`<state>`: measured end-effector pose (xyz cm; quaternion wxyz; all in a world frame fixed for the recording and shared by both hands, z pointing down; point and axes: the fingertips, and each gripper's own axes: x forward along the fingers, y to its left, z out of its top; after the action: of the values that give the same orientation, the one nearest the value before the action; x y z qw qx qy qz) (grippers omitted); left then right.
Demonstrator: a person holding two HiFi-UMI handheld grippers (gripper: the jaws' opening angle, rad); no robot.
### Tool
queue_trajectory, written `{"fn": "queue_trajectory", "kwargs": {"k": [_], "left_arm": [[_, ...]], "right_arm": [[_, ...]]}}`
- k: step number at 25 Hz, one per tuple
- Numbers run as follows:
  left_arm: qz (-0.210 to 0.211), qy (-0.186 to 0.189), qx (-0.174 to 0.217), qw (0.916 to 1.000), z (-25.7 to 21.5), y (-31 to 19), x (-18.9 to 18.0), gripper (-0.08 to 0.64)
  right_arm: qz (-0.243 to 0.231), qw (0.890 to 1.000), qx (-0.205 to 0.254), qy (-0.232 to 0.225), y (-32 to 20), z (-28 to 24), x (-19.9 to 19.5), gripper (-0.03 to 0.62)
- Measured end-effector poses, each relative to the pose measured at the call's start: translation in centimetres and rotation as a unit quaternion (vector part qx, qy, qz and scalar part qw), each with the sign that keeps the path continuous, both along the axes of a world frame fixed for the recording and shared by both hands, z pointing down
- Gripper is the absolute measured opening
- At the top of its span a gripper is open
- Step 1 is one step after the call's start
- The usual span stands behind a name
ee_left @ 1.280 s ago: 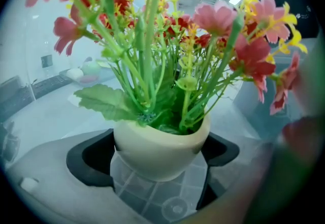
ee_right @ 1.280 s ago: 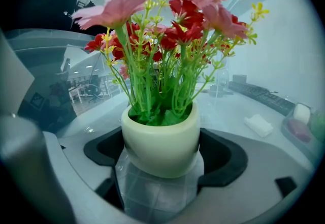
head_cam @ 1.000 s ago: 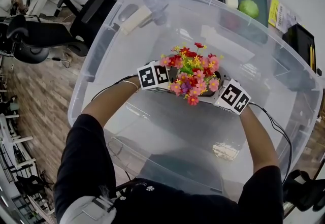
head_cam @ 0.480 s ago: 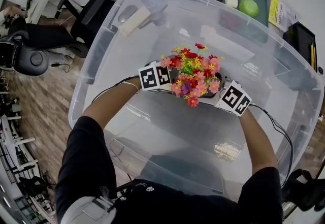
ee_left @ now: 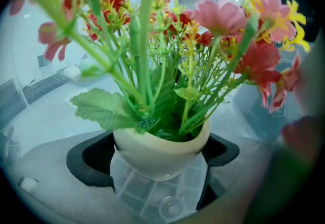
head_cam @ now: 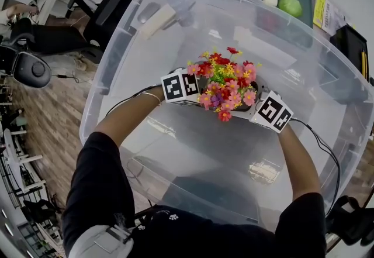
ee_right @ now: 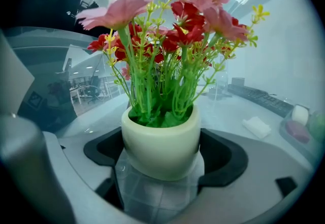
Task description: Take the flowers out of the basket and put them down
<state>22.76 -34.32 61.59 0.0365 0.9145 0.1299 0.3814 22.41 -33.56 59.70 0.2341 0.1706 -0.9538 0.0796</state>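
Slippage is the worry: the left gripper (ee_left: 159, 166) and right gripper (ee_right: 162, 163) each pinch the smooth, rounded pot (ee_right: 161, 136) of flowers (head_cam: 227, 82) from opposite sides, near the middle of the clear bin (head_cam: 117, 58). Uneven lifting could tip it, and the blooms might snag the bin's rim.

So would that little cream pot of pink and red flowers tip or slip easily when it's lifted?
Probably top-heavy: the pink and red flowers spread far wider than the small cream rounded pot, so it may tip. Its smooth, curved sides could slip in the jaws. The thin green stems look bendy and would likely sway.
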Motion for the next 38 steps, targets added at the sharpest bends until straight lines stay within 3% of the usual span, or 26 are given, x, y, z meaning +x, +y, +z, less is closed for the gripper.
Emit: {"fn": "queue_trajectory", "kwargs": {"k": [6, 13, 29, 38], "left_arm": [[0.003, -0.005, -0.015, 0.9999, -0.3, 0.7, 0.2, 0.512], [0.001, -0.005, -0.006, 1.0000, -2.1, 0.4, 0.2, 0.512], [-0.014, 0.030, 0.048, 0.9983, -10.3, -0.5, 0.5, 0.513], [-0.028, 0.051, 0.068, 0.9960, -14.0, -0.1, 0.7, 0.514]], "right_arm": [[0.001, 1.000, -0.005, -0.003, 0.3, -0.3, 0.4, 0.456], [0.000, 1.000, 0.003, -0.011, 0.1, -2.2, 0.3, 0.456], [-0.010, 0.998, 0.058, -0.011, -0.5, -10.2, 0.4, 0.457], [-0.023, 0.997, 0.077, 0.016, 0.0, -13.9, 0.6, 0.457]]}}
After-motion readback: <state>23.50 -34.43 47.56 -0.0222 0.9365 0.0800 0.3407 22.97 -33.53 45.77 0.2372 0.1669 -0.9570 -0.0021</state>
